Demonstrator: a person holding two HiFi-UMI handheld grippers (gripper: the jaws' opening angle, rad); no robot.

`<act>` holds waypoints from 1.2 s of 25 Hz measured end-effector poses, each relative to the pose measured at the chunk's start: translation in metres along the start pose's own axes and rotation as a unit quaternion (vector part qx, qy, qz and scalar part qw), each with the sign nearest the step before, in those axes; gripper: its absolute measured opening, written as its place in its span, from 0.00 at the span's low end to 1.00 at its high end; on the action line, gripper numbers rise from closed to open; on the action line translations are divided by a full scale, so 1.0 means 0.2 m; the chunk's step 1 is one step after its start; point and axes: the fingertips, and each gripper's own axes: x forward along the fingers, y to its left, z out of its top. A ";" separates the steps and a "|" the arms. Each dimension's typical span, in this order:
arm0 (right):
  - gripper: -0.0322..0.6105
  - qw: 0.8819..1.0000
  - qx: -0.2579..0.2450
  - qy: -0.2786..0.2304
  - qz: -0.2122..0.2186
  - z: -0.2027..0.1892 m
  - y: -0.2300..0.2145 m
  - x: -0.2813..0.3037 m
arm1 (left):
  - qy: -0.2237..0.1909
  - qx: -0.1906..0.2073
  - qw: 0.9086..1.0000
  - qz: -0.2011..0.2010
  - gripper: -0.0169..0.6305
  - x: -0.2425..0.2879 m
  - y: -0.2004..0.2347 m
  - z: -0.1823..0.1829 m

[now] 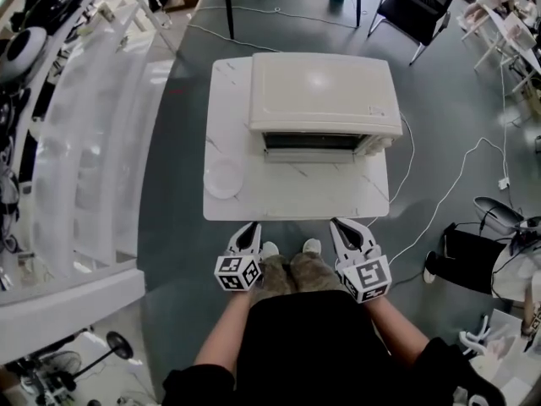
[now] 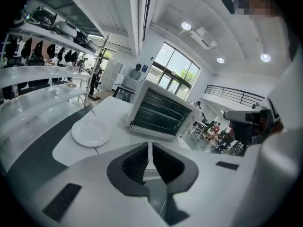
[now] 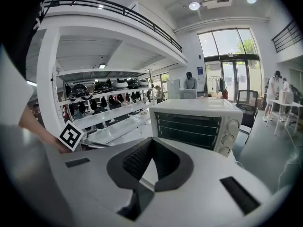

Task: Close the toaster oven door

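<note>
L gripper & R gripper: I've got both w/ jaws together, empty, near table edge. Toaster oven door looks closed.

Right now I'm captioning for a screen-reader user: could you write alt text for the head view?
From above, a white toaster oven sits, door closed, on a white table, with a white plate left of it. Short of the table's near edge, the person holds the left hand-held gripper and the right hand-held gripper, both shut and empty.
</note>
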 end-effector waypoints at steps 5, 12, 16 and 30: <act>0.08 1.000 0.008 0.014 0.013 -0.02 0.06 0.10 | 0.017 -0.090 0.996 -0.007 0.20 0.14 0.13 -0.09; 0.08 0.999 0.007 0.047 0.020 -0.10 0.09 0.20 | 0.042 -0.187 0.981 -0.014 0.23 0.34 0.24 -0.20; 0.08 0.998 0.002 0.051 0.021 -0.09 0.08 0.24 | 0.038 -0.249 0.968 -0.011 0.23 0.40 0.32 -0.25; 0.08 0.998 -0.004 0.069 0.002 -0.13 0.05 0.22 | 0.020 -0.381 0.923 -0.045 0.14 0.46 0.33 -0.37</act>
